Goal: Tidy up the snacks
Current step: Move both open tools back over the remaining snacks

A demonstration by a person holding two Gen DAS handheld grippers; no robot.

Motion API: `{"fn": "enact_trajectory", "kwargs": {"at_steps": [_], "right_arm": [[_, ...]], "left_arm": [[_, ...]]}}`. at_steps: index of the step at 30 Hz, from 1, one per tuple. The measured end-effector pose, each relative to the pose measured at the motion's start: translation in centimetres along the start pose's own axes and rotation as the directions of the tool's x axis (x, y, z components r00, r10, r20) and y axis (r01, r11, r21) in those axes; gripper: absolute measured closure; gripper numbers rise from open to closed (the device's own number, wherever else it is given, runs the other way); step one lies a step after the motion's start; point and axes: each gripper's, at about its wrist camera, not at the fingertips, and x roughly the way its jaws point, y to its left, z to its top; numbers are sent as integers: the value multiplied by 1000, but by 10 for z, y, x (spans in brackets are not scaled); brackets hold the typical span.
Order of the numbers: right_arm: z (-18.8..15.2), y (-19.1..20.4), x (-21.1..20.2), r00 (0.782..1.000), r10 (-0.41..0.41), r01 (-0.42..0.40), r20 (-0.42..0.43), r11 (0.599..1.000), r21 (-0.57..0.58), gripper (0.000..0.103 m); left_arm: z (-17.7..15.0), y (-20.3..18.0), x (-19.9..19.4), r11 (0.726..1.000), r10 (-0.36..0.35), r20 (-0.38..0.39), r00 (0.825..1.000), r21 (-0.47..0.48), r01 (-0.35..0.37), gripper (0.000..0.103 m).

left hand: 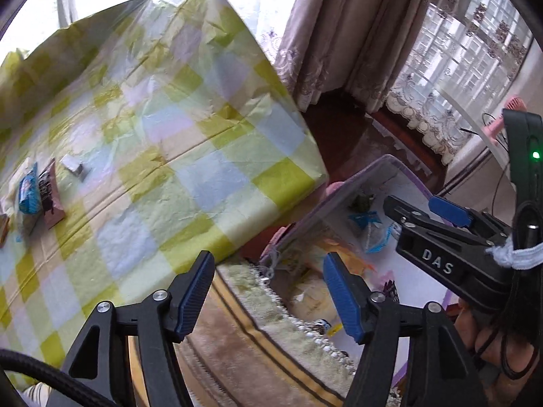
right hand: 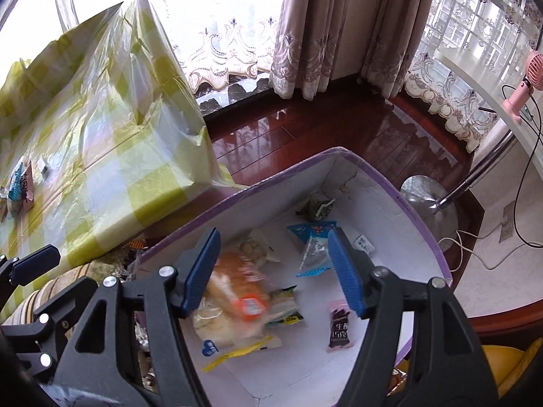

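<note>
A white box with a purple rim point(right hand: 417, 217) sits on the floor beside the table and holds several snacks: a bread bag point(right hand: 234, 302), a blue packet point(right hand: 314, 244), a pink-and-dark packet point(right hand: 339, 329). My right gripper point(right hand: 271, 271) is open and empty above the box; it also shows in the left wrist view point(left hand: 424, 210). My left gripper point(left hand: 268, 295) is open and empty over the table's near corner. A few snack packets point(left hand: 40, 193) and a small silver packet point(left hand: 74, 168) lie on the green checked tablecloth point(left hand: 190, 156) at the left.
A striped rug with a fringed edge point(left hand: 271, 325) lies under the box. Dark wooden floor point(right hand: 305, 135), curtains point(right hand: 322, 34) and windows are behind. A chrome stand base point(right hand: 424, 196), a white cable and a pink fan point(right hand: 522, 81) on a white desk are at the right.
</note>
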Motion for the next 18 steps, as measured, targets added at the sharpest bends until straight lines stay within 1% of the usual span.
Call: {"fn": "enact_trajectory", "kwargs": {"at_steps": [3, 5, 7, 10, 12, 14, 18], "right_arm": [[4, 17, -5, 999, 47, -47, 17, 999, -19, 32], [5, 31, -9, 996, 83, -82, 26, 996, -40, 31], [7, 48, -14, 993, 116, -114, 32, 992, -63, 31], [8, 72, -19, 987, 158, -154, 36, 982, -106, 30], [8, 88, -21, 983, 183, -177, 33, 975, -134, 30], [8, 104, -24, 978, 206, -199, 30, 967, -161, 30], [5, 135, -29, 971, 237, -227, 21, 951, -212, 30]], "left_arm": [[-3, 28, -8, 993, 92, 16, 996, -80, -90, 35], [-6, 50, -16, 978, 162, 27, 986, -141, -157, 35], [-10, 73, -23, 958, 211, 33, 977, -204, -200, 35], [-20, 108, -37, 920, 279, 35, 960, -296, -257, 35], [-29, 129, -46, 892, 314, 37, 949, -353, -282, 35], [-36, 148, -56, 857, 371, 41, 928, -400, -325, 35], [-51, 182, -70, 798, 439, 34, 898, -474, -372, 35]]}}
